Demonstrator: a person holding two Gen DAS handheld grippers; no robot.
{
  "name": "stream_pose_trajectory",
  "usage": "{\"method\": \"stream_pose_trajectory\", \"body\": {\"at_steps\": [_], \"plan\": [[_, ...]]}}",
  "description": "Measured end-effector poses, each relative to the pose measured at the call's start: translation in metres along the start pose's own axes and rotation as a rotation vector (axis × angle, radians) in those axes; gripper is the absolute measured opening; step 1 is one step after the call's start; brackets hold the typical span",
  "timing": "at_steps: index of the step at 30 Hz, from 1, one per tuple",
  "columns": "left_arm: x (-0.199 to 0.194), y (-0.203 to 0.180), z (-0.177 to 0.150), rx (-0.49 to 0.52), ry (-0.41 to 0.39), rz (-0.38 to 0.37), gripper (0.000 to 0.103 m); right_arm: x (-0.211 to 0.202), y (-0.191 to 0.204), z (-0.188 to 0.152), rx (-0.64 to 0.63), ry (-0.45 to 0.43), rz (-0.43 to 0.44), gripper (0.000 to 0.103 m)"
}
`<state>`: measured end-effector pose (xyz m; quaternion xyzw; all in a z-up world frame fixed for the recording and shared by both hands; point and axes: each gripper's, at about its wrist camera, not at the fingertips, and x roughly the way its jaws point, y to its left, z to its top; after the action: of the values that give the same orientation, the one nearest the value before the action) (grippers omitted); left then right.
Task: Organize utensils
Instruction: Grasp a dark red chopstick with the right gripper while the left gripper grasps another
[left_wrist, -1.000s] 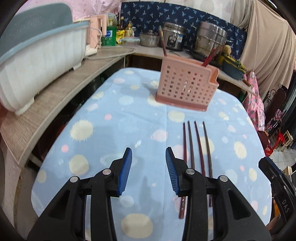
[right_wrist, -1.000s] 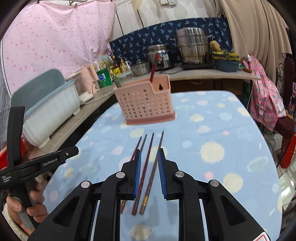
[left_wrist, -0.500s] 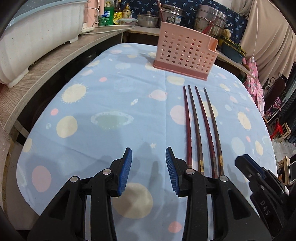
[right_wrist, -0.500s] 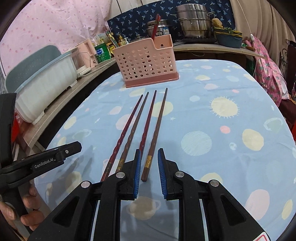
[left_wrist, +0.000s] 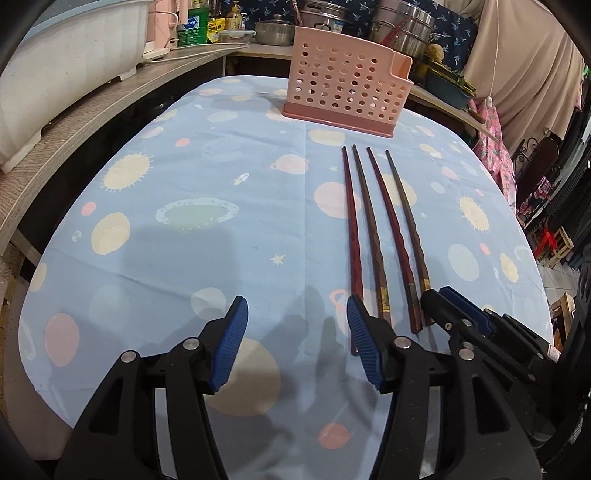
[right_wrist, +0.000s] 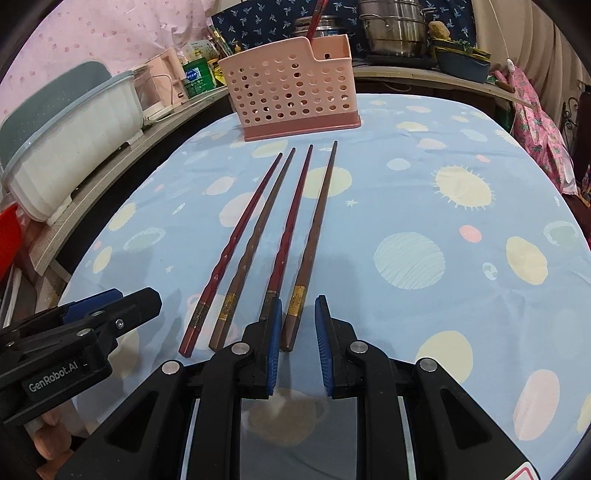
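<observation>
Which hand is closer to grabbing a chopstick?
Probably right: the right gripper has the rightmost brown wooden chopstick's end between its jaws. The left gripper's opening jaws frame only tablecloth.

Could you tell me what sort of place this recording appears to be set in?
Most likely a home kitchen or dining corner: steel pots on the counter behind, a white dish tub on a side shelf, and chopsticks before a pink utensil caddy on a cloth-covered table.
</observation>
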<state>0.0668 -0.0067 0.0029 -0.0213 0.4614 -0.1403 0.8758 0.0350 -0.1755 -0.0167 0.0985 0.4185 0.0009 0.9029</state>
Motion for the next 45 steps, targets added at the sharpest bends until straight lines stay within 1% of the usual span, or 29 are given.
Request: {"method": "stream_pose_trajectory", "body": {"at_steps": [4,6,8,11,18,24,28,30,34,36,38,45], "plan": [[0.003,-0.005,-0.002,0.015,0.008,-0.006,0.053,0.001,0.001,-0.001,-0.013,0.007,-0.01,0.017],[0.004,-0.009,-0.004,0.024,0.011,-0.008,0.053,0.001,0.001,-0.001,-0.01,0.008,-0.011,0.014],[0.005,-0.012,-0.005,0.032,0.014,-0.009,0.053,0.0,-0.002,-0.002,0.0,0.009,-0.015,0.009],[0.008,-0.017,-0.007,0.046,0.021,-0.012,0.053,-0.003,-0.008,-0.005,0.019,0.007,-0.009,0.007],[0.016,-0.025,-0.011,0.064,0.037,-0.01,0.053,-0.011,-0.021,-0.011,0.047,0.001,-0.005,0.007],[0.019,-0.028,-0.01,0.075,0.025,0.014,0.052,-0.011,-0.02,-0.013,0.048,-0.005,-0.005,0.007],[0.021,-0.029,-0.009,0.079,0.021,0.024,0.045,-0.011,-0.02,-0.013,0.052,-0.005,0.0,0.007],[0.021,-0.029,-0.008,0.082,0.02,0.026,0.036,-0.011,-0.021,-0.013,0.052,-0.006,0.001,0.007],[0.022,-0.03,-0.008,0.086,0.02,0.042,0.024,-0.011,-0.021,-0.013,0.051,-0.008,0.0,0.007],[0.022,-0.03,-0.007,0.089,0.019,0.049,0.014,-0.011,-0.02,-0.013,0.051,-0.008,0.0,0.007],[0.022,-0.028,-0.007,0.086,0.022,0.049,0.009,-0.011,-0.02,-0.013,0.049,-0.008,-0.002,0.007],[0.022,-0.026,-0.007,0.079,0.03,0.045,0.008,-0.011,-0.022,-0.013,0.055,-0.008,0.002,0.007]]}}
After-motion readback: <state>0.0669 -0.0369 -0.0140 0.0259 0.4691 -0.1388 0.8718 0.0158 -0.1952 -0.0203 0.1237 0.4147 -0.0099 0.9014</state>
